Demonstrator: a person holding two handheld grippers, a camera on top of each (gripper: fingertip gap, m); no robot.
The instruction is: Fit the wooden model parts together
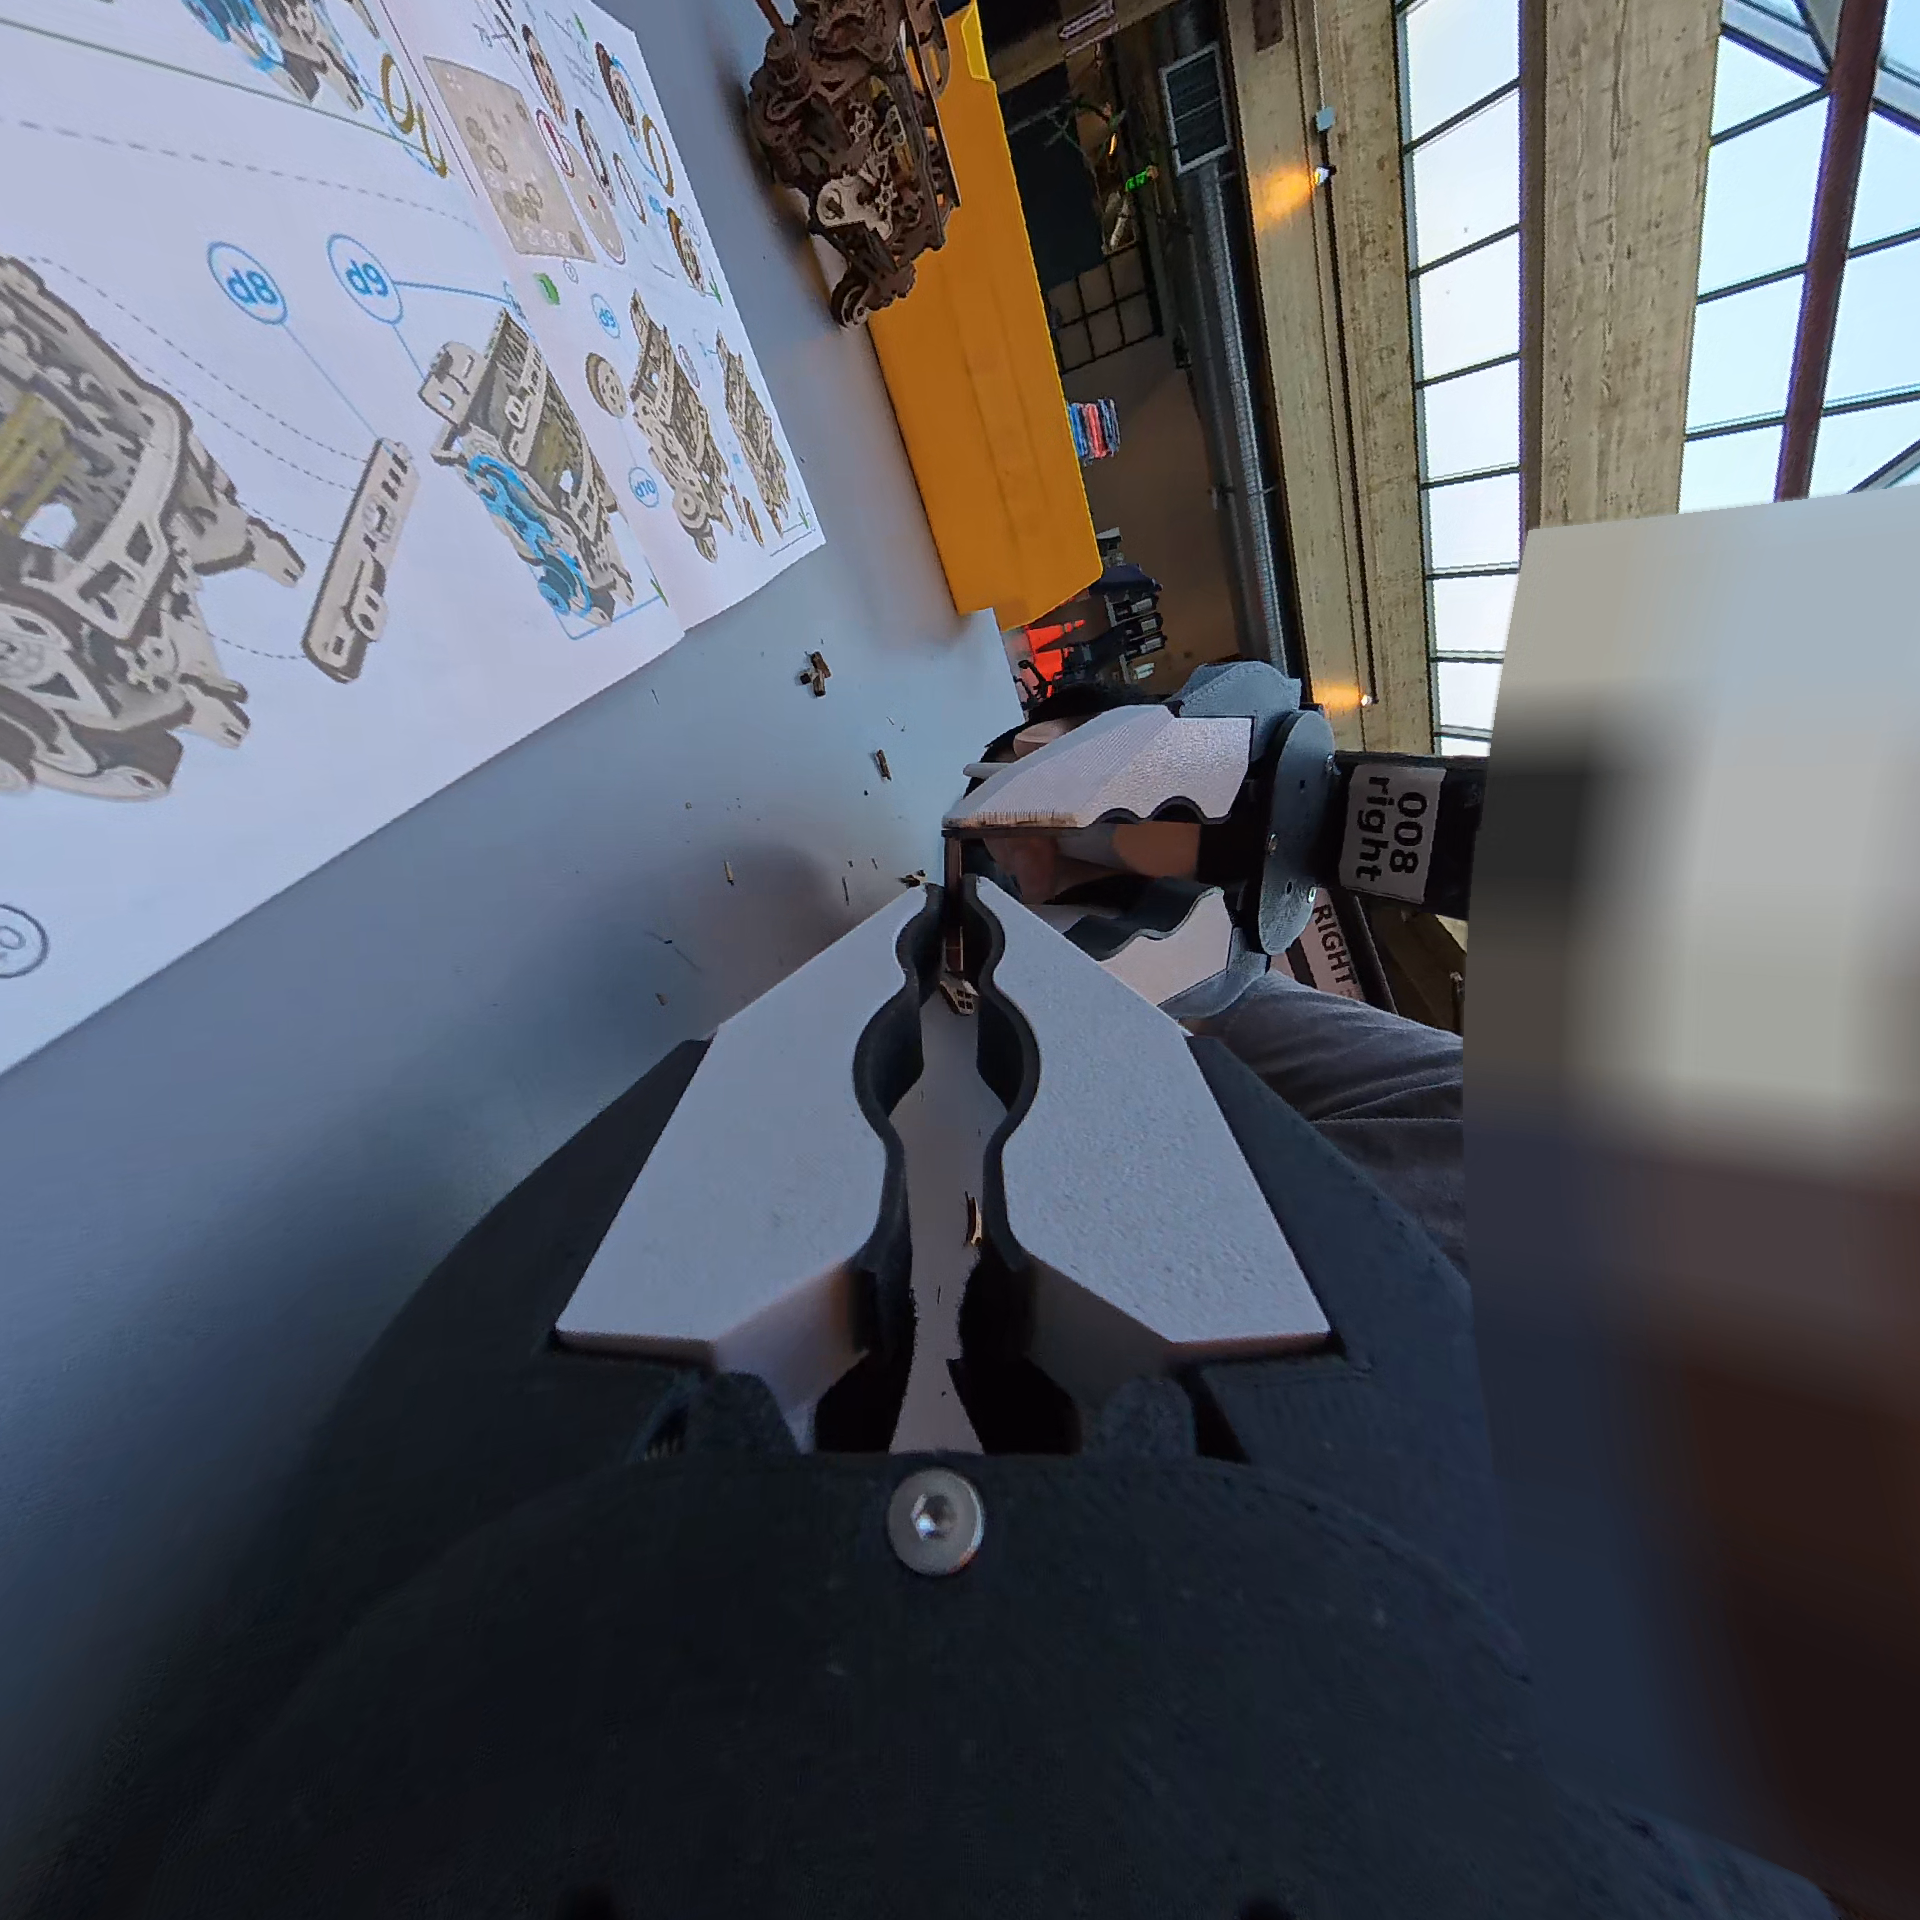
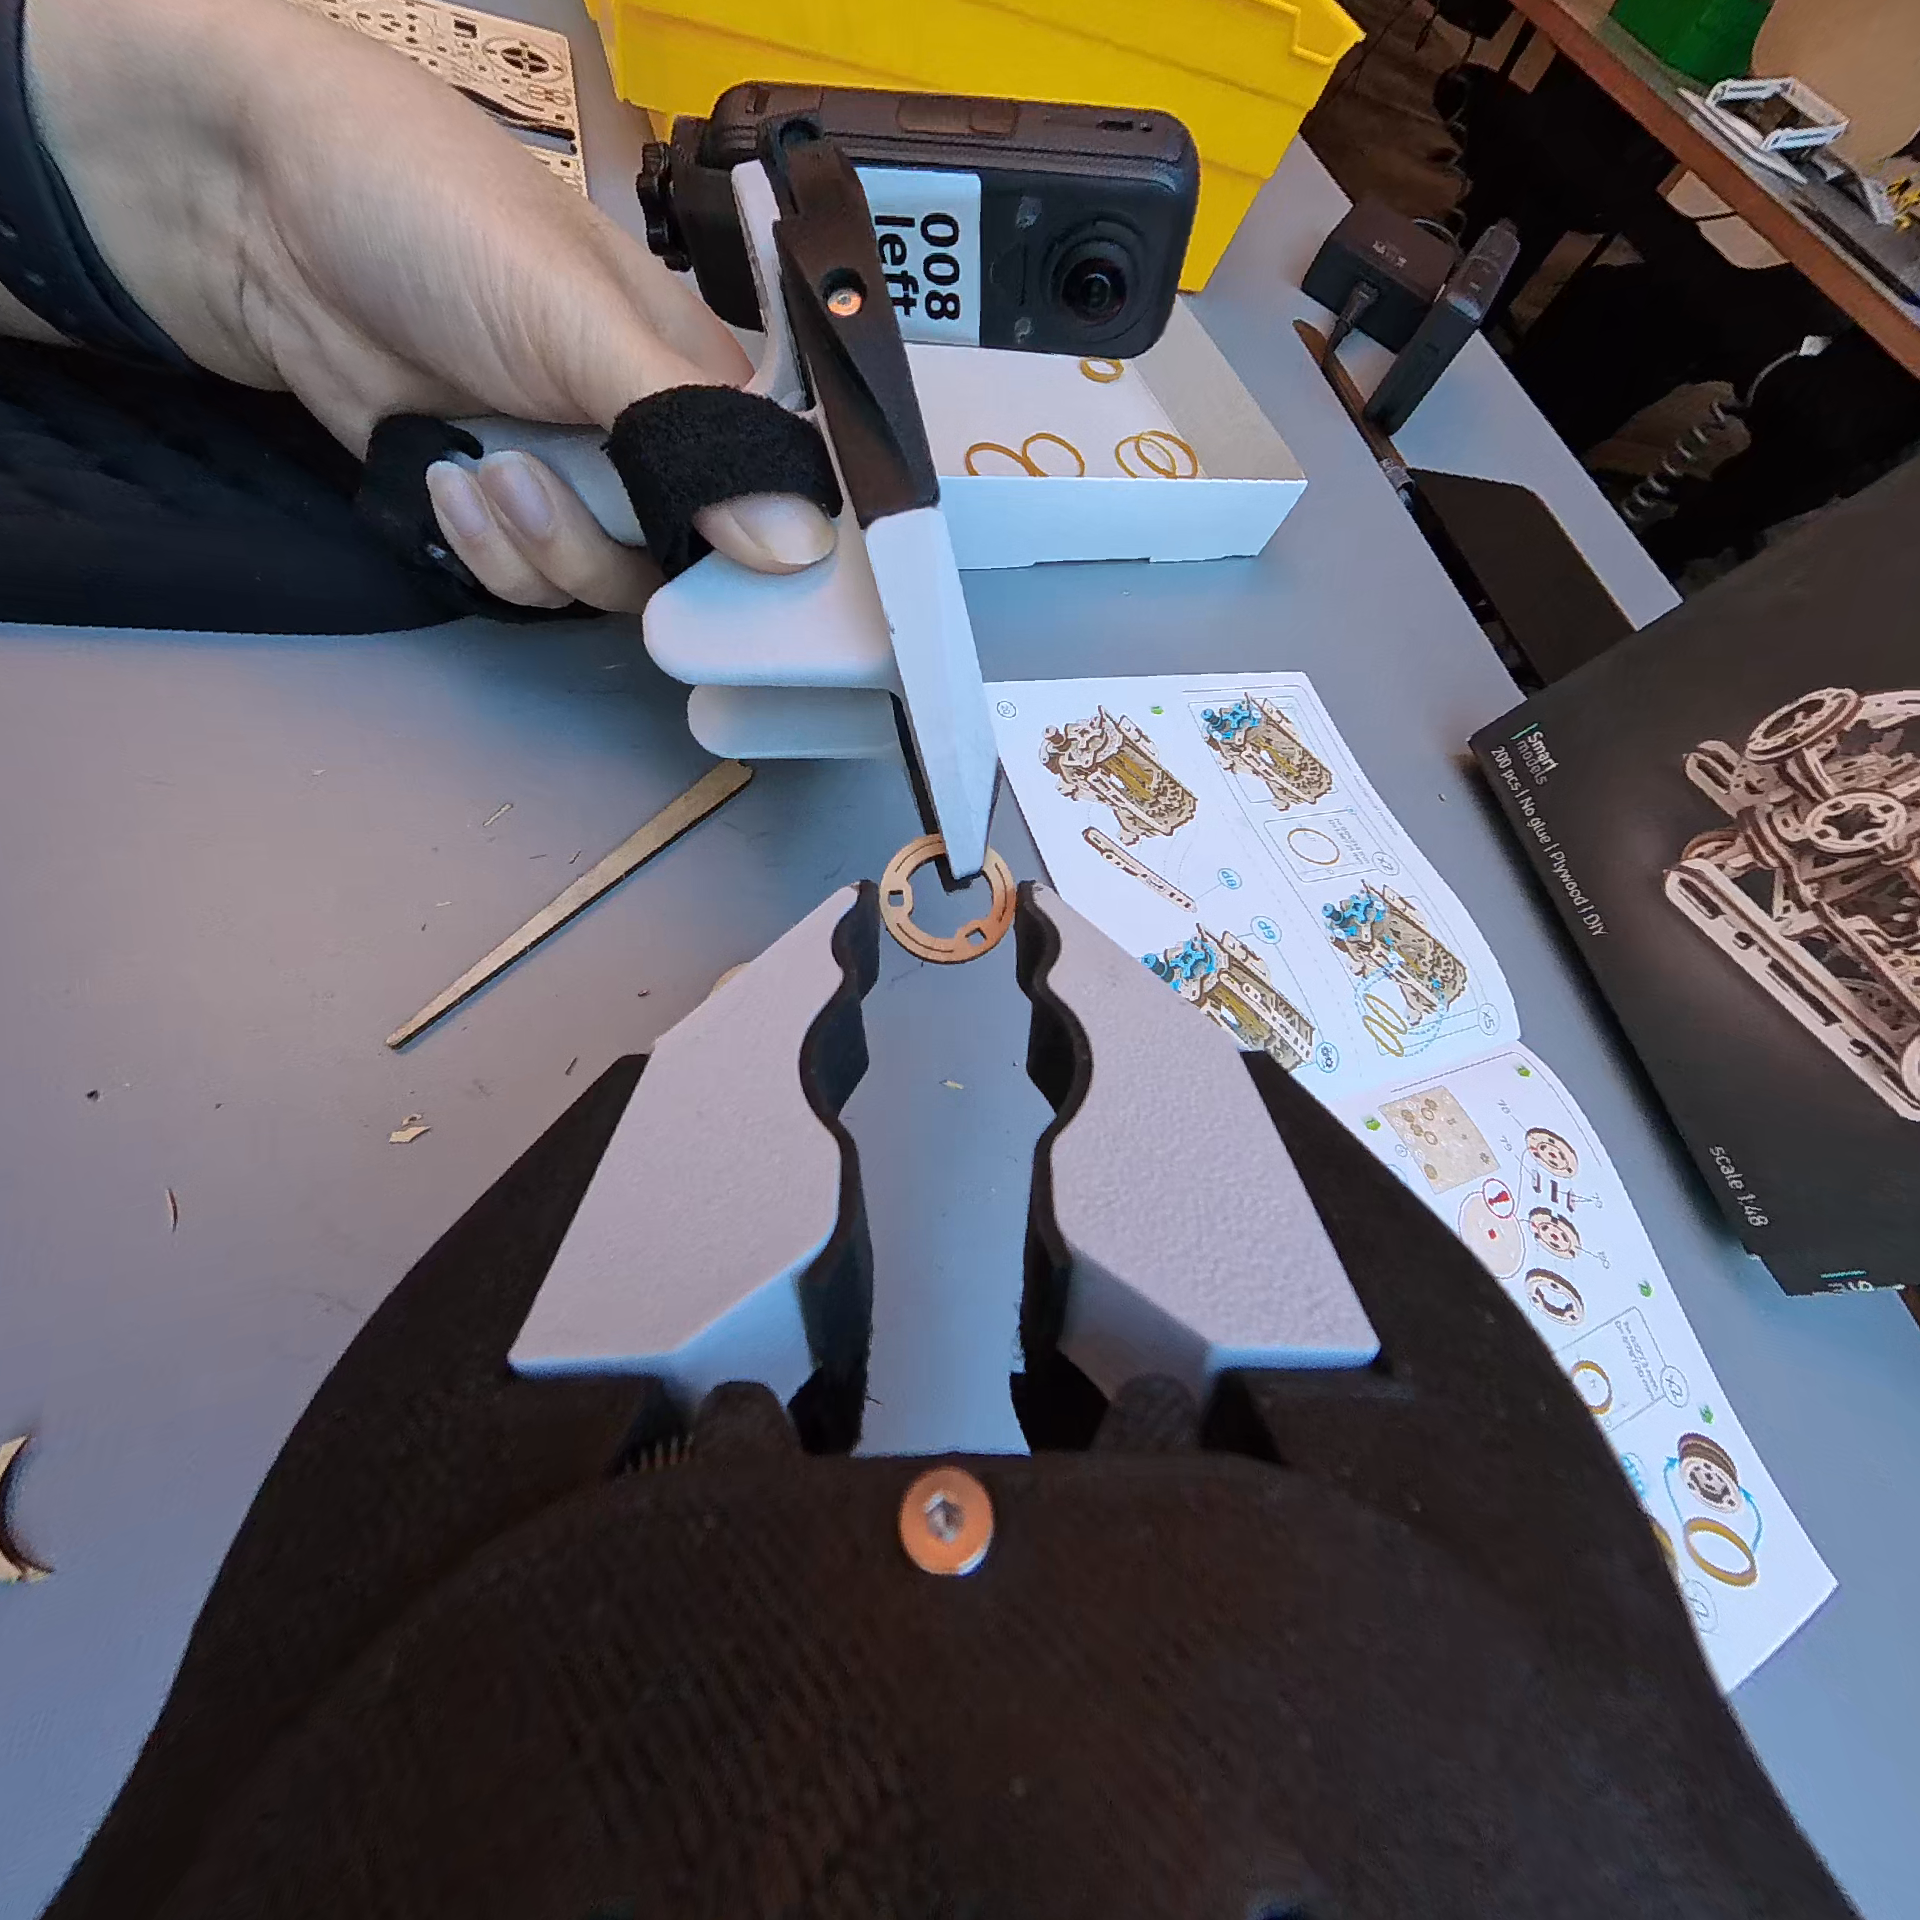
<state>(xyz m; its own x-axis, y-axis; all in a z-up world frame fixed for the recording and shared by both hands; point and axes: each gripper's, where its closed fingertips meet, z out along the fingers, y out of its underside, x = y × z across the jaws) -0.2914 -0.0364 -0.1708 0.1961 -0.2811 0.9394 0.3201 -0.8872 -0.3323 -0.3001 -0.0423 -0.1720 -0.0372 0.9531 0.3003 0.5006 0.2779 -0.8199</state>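
A thin wooden ring [image 2: 940, 951] with notches around its inner hole hangs just above the grey table. My left gripper [image 2: 961, 862] comes down from above and is shut on the ring's top rim. My right gripper [image 2: 943, 906] has its fingertips against the ring's left and right sides. In the left wrist view the ring [image 1: 960, 995] is edge-on between my left gripper's [image 1: 951, 920] nearly closed fingers. The right gripper [image 1: 987, 862] meets it there from the far side. A hand [image 2: 364, 260] holds the left gripper.
An instruction sheet [image 2: 1299, 935] lies to the right, beside a black kit box [image 2: 1714, 935]. A white box [image 2: 1091, 530] with rubber bands and a yellow bin [image 2: 987, 62] stand behind. A wooden stick [image 2: 571, 904] lies to the left. An assembled wooden model [image 1: 852, 135] sits by the bin. My two grippers' fingertips are within a few centimetres of each other.
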